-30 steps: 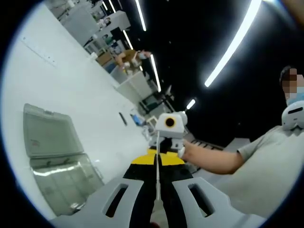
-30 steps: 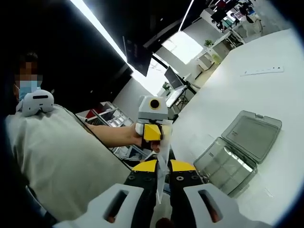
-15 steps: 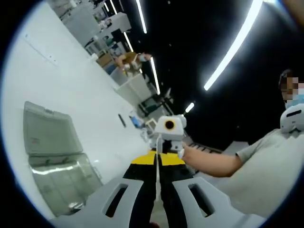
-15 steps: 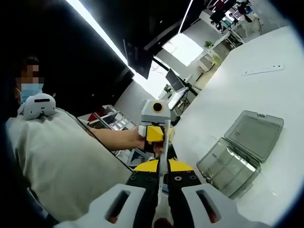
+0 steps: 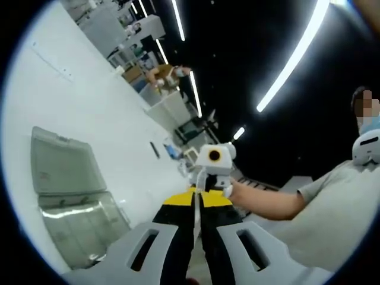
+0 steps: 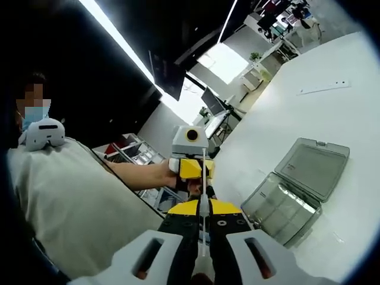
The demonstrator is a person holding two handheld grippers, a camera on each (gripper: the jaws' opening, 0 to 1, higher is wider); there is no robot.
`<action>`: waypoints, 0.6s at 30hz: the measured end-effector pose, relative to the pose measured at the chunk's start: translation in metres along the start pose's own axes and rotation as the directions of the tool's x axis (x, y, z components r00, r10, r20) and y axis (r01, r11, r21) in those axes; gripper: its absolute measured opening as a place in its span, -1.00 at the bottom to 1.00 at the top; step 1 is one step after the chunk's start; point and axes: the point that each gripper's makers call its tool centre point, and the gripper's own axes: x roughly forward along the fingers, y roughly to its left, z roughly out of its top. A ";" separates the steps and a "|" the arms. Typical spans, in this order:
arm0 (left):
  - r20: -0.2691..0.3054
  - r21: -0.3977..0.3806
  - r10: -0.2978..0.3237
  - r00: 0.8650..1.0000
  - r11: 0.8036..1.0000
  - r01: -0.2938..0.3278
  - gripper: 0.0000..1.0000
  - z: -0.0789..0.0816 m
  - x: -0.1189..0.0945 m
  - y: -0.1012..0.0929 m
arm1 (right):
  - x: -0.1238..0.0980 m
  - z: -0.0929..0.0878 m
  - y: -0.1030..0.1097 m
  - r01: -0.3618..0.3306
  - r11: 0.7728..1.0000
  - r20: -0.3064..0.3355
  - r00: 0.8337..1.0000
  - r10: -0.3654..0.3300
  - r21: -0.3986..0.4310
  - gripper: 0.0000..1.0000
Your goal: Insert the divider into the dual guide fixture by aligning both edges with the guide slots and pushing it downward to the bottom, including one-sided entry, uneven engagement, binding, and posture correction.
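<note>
Left gripper: jaws closed together, clamping a thin plate seen edge-on. Right gripper: jaws likewise closed on the same thin plate from the opposite side. The grippers face each other, tips nearly meeting. The person's bare forearm extends behind the right gripper.

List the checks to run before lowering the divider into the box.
1. Divider gripped at both ends: ok; the left gripper and right gripper are each shut on it, seen edge-on.
2. Box lid open: ok, hinged back.
3. Box on the table: ok.
4. Divider over the box: not ok; it is held in the air, off to one side.
5. Guide slots located: cannot tell.
6. Divider level: cannot tell.
</note>
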 end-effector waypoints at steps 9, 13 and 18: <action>0.012 0.042 0.035 0.999 0.998 -0.036 -0.89 0.002 -0.001 0.004 | 0.000 -0.002 -0.006 0.036 0.999 -0.018 0.999 -0.037 -0.011 -1.00; 0.014 0.070 0.052 0.999 0.996 -0.053 -0.82 0.004 -0.004 0.008 | -0.001 -0.003 -0.010 0.060 0.998 -0.029 0.998 -0.060 -0.009 -1.00; 0.019 0.126 0.099 0.995 0.987 -0.101 -0.78 0.007 -0.008 0.015 | -0.004 -0.001 -0.019 0.109 0.994 -0.023 0.994 -0.109 -0.001 -1.00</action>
